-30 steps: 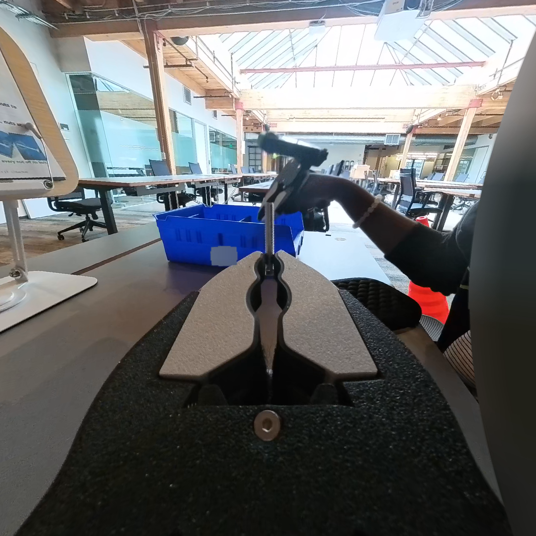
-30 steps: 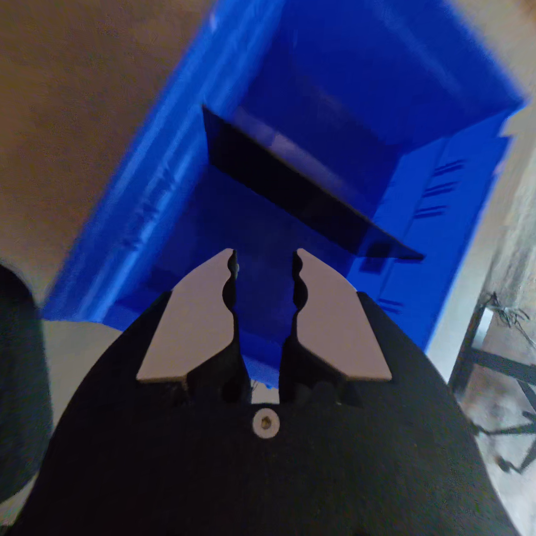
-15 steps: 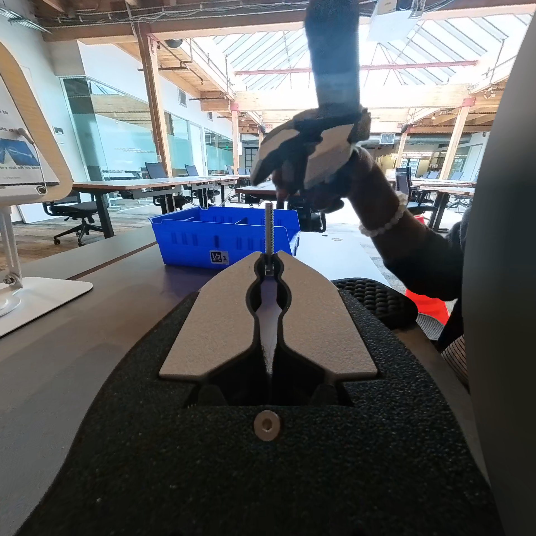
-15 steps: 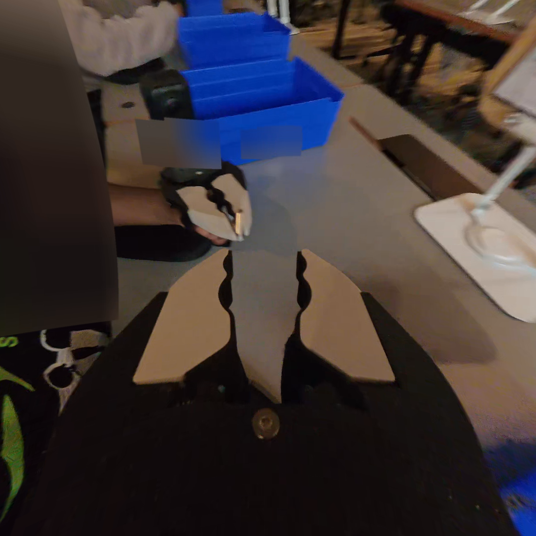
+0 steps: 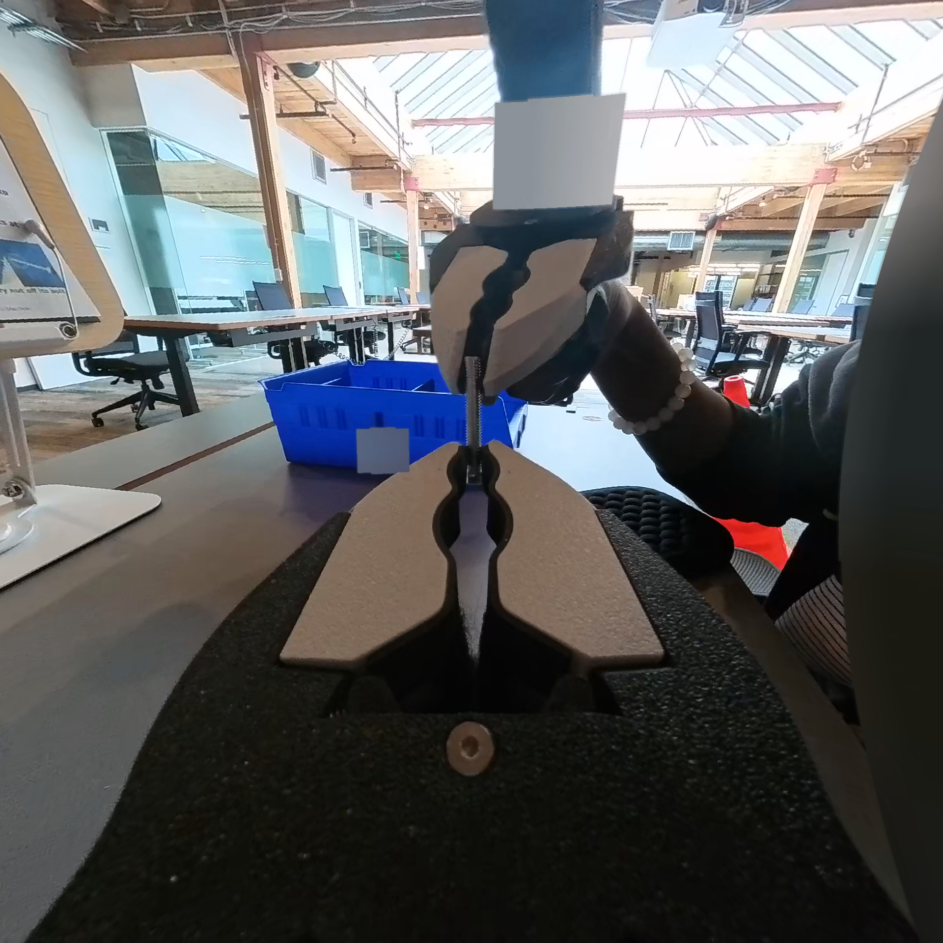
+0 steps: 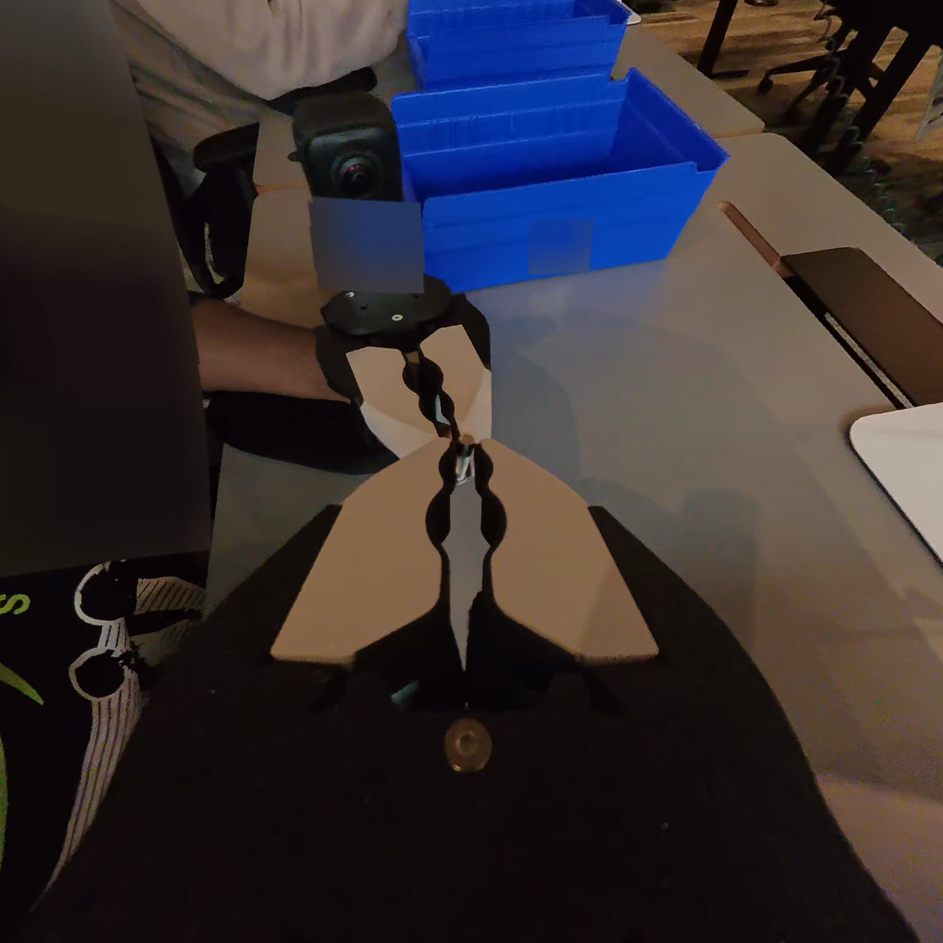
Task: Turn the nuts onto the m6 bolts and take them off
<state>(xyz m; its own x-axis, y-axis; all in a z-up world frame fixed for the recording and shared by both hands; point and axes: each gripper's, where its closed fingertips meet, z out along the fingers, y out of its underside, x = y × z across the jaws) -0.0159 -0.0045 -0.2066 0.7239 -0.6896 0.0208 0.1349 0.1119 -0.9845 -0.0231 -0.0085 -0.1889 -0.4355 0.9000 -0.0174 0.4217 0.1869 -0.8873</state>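
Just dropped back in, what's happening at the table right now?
A person is working with a handheld gripper in each hand. The left gripper is clamped on the head end of a threaded bolt, holding it upright above the table. The right gripper has come in from above and its jaws are closed on the bolt's top end. No nut shows on the bare thread between them. A blue bin sits just behind.

The bolt (image 5: 474, 408) is a thin, shiny metal stick with screw lines all along it. It stands straight up in front of the blue bin (image 5: 357, 408). Its bottom end and its top end are each pinched tight.
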